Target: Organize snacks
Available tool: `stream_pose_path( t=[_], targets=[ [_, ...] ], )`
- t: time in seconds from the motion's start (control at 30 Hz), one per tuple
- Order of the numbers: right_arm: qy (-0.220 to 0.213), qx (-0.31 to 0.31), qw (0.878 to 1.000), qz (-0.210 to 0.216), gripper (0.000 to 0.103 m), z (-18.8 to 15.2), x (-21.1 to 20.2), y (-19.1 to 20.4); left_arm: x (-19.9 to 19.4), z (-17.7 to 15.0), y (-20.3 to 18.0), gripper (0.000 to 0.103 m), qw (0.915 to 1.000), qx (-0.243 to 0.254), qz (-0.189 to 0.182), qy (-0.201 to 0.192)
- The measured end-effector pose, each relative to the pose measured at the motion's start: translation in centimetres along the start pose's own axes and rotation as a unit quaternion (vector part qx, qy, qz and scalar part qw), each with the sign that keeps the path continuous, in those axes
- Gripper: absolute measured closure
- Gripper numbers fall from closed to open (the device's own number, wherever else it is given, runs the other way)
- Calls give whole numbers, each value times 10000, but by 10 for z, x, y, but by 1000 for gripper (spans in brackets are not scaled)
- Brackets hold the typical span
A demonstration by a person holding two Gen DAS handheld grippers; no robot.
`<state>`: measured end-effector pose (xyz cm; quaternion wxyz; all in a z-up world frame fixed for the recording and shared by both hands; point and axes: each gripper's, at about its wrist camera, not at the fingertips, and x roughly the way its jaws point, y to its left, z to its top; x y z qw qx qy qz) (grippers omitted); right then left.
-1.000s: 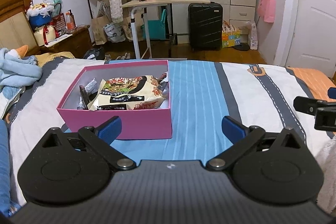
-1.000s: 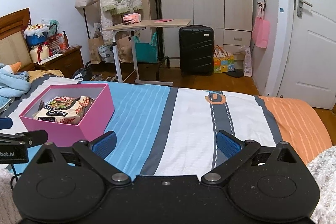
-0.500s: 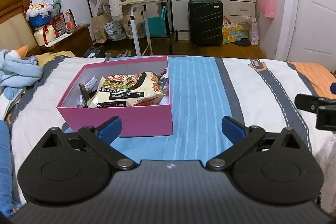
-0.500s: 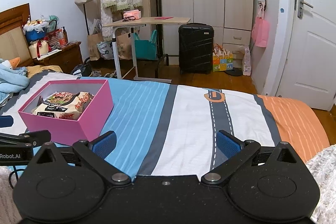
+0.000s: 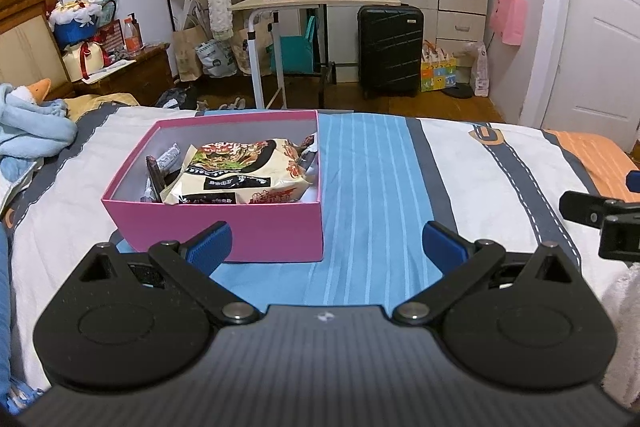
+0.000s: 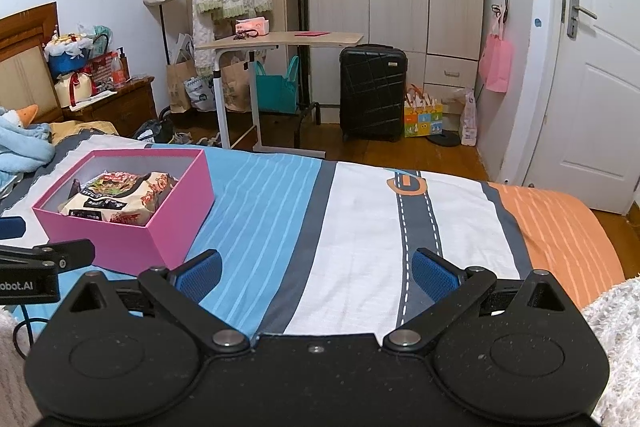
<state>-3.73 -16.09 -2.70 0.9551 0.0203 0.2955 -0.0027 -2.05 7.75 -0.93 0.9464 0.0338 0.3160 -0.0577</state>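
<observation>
Both the left tongs (image 5: pixel 326 243) and right tongs (image 6: pixel 316 269) are held wide and empty above the bed (image 6: pixel 360 219); snack packets (image 5: pixel 244 175) are kept in the pink box (image 5: pixel 224 235).

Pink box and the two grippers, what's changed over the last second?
Both grippers rose and drew back a little: the pink box sits lower and smaller in both wrist views, with more of the room above it. Nothing was grasped or released. The left gripper and right gripper keep their jaws open and empty; the snack bag stays inside the box.
</observation>
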Motion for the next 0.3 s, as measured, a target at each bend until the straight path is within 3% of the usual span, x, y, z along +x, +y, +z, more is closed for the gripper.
stream_pose_path(
  t=[0.3],
  targets=[
    [33,-21,10000,0,1,1,3,-1,0,0,-2,0,9999,54,106,6]
  ],
)
